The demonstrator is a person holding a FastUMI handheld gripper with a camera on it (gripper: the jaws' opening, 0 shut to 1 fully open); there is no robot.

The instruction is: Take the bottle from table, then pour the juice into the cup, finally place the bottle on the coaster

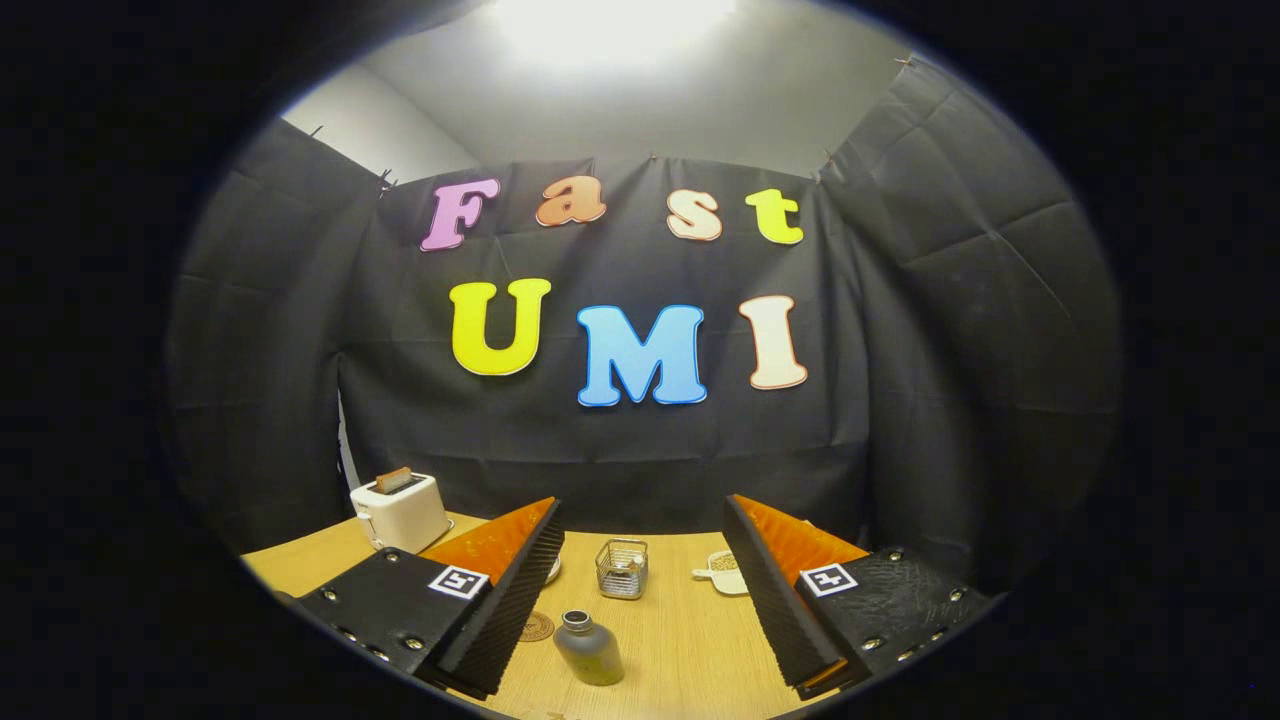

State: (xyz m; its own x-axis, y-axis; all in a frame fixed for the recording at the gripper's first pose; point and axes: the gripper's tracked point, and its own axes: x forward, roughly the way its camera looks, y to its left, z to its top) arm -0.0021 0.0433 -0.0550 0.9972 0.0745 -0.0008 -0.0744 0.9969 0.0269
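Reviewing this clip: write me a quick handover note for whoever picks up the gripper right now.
Gripper: fingers open, holding nothing, above the table.
Bottle: upright on the table between the fingers, nearer the left one, untouched.
Coaster: flat on the table beside the bottle, partly behind the left finger.
Cup: a glass in a wire holder stands beyond the bottle; likely the target.
Done: nothing yet.
Left: grasp the bottle, pour, set it on the coaster.

The light wood-grain table (690,640) carries a grey frosted bottle (590,652) with a silver cap, a brown round patterned coaster (537,627), a clear checkered glass cup (622,568), a white toaster (400,512) holding brown toast, and a white dish (724,573) of speckled tan.
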